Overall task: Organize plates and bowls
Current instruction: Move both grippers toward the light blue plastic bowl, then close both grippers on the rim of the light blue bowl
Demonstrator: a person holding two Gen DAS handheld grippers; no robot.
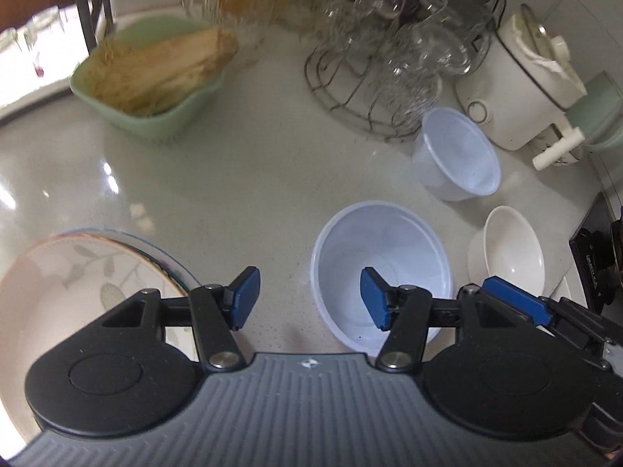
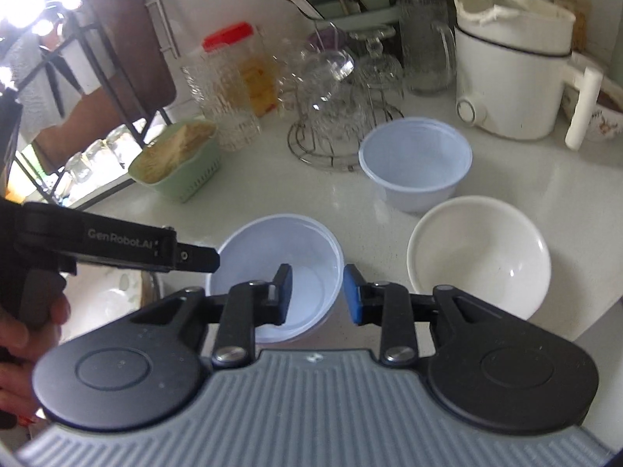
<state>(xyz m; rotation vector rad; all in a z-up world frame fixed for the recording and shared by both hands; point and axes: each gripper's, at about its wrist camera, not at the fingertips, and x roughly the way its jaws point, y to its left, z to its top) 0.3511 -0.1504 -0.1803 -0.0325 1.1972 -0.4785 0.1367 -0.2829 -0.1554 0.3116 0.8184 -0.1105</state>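
Pale-blue plastic bowl [image 1: 383, 272] straddled at opposite rims: left gripper [image 1: 309, 297] half-open, right gripper [image 2: 317, 294] narrowly parted, both empty, likely readying a lift.

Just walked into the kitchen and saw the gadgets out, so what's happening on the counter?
A person is sorting dishes with a handheld gripper in each hand. Both the left gripper and the right gripper are open and empty, hovering at the near plastic bowl, the right one's jaws straddling its rim. A second plastic bowl and a white ceramic bowl sit apart nearby, and a leaf-patterned plate lies to the left. Nothing looks stacked yet.
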